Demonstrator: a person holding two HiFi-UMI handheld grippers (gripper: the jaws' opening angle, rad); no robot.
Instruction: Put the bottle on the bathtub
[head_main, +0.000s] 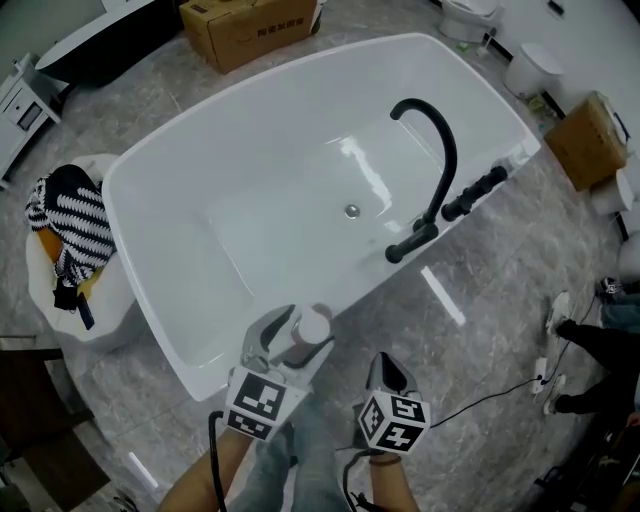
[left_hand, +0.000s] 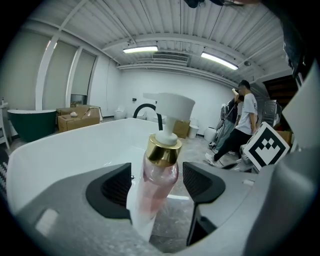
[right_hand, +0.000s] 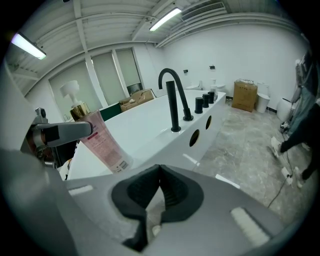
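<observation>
Currently, the L hand-held gripper is seen w/ jaws spread wide. The bottle stands between them, leaning, w/ no pad clamped on it. The R hand-held gripper is closed, nothing held. The bottle's base is set on the near rim of the bathtub, so placement is judged approx. done; only withdrawal is left. Bottle: clear pink body, gold collar, white pump head.
</observation>
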